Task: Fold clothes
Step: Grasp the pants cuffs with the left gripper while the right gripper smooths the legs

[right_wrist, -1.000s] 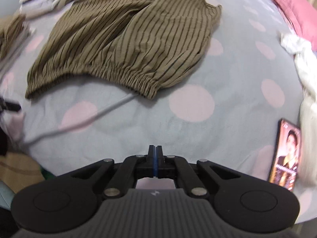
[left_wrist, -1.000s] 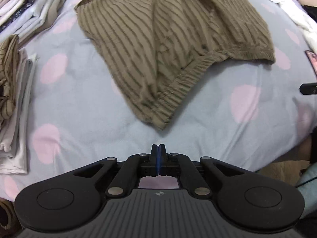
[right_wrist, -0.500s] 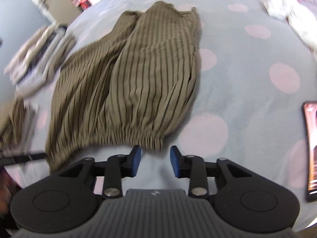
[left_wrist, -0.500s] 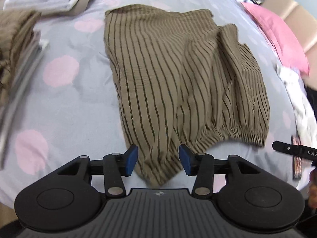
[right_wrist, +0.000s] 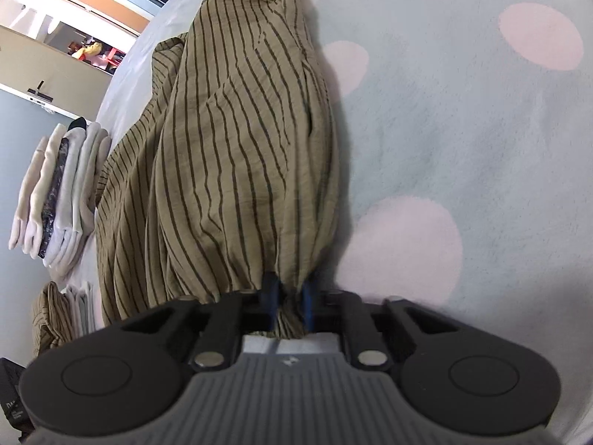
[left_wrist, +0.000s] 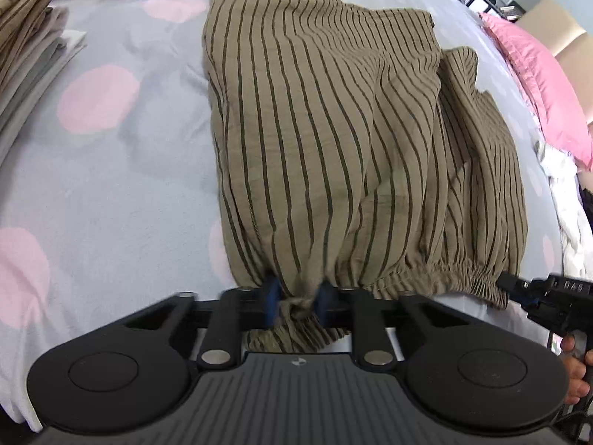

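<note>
— So, where is the garment?

— The olive striped garment (left_wrist: 333, 141) lies spread on the pale blue bedspread with pink dots (left_wrist: 111, 170), its gathered elastic hem toward the cameras and the rest running away up the bed, rumpled into soft ridges.

— And the left gripper?

— The left gripper (left_wrist: 294, 300) has just been closing, and its blue pads (left_wrist: 272, 296) now pinch a bunched bit of the hem between them. A fold of striped cloth hangs below the pads, over the gripper body.

— The right one?

— Much the same. The right gripper (right_wrist: 287, 302) has also just been closing, and its blue pads (right_wrist: 307, 302) are clamped on a twist of the hem at the other corner. In the left wrist view, its black tip (left_wrist: 519, 289) sits at the far right end of the elastic edge, with the fingers of a hand (left_wrist: 572, 367) behind it.

— What else is on the bed?

— Folded clothes stacked at the left (left_wrist: 33, 37), including a similar striped piece on top. In the right wrist view there is another pile of pale folded laundry (right_wrist: 63, 193) beyond the garment. A pink pillow (left_wrist: 537, 85) lies at the far right, with white cloth (left_wrist: 567, 200) heaped below it.
</note>
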Demonstrator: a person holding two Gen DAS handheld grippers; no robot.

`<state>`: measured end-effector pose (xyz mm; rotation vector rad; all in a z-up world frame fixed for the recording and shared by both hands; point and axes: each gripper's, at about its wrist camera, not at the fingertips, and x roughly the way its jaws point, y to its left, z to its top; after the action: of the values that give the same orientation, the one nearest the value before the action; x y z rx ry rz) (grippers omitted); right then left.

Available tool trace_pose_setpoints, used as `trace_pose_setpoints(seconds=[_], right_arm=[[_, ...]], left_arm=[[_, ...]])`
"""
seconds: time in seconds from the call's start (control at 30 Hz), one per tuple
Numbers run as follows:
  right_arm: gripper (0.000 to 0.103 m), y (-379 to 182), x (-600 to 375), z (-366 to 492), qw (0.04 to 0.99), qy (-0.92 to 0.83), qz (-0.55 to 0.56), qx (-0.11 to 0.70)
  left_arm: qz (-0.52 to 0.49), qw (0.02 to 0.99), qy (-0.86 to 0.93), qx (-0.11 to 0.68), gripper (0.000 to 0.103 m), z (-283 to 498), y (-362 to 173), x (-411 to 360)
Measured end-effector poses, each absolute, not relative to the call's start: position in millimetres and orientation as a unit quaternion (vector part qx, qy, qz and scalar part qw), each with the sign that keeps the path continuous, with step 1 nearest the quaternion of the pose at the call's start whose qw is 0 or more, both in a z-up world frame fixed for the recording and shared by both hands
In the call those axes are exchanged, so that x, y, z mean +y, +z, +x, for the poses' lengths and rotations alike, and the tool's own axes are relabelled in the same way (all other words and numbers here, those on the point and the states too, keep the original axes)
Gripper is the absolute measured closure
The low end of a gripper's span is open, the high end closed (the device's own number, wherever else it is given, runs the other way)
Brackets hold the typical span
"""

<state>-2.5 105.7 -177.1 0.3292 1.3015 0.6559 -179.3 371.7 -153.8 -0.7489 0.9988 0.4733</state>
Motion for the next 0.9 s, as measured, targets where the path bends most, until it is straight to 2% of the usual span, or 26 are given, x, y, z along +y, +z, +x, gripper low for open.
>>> trace_pose_setpoints(seconds=[0.13, 0.3, 0.43, 0.63, 0.73, 0.9], right_arm=[[0.096, -153, 100, -11, 0.748, 0.295, 0.141, 0.577], [0.097, -97, 72, -31, 0.779, 0.29, 0.12, 0.543], [0.097, -74, 37, -51, 0.793, 0.276, 0.099, 0.535], [0.097, -98, 21, -65, 0.781, 0.248, 0.064, 0.569], [0.097, -116, 32, -67, 0.77, 0.252, 0.036, 0.585], [0.096, -122, 53, -73, 0.778, 0.267, -0.044, 0.567]], left_arm=[[-0.371, 0.79, 0.217, 0.438, 0.098, -186, -142, 375], [-0.404, 0.8, 0.18, 0.405, 0.1, -198, -117, 366], [-0.414, 0.794, 0.152, 0.418, 0.1, -209, -110, 349], [-0.407, 0.752, 0.16, 0.493, 0.1, -227, -146, 330], [-0.371, 0.757, 0.17, 0.51, 0.1, -225, -156, 327], [-0.346, 0.762, 0.171, 0.52, 0.097, -221, -162, 327]])
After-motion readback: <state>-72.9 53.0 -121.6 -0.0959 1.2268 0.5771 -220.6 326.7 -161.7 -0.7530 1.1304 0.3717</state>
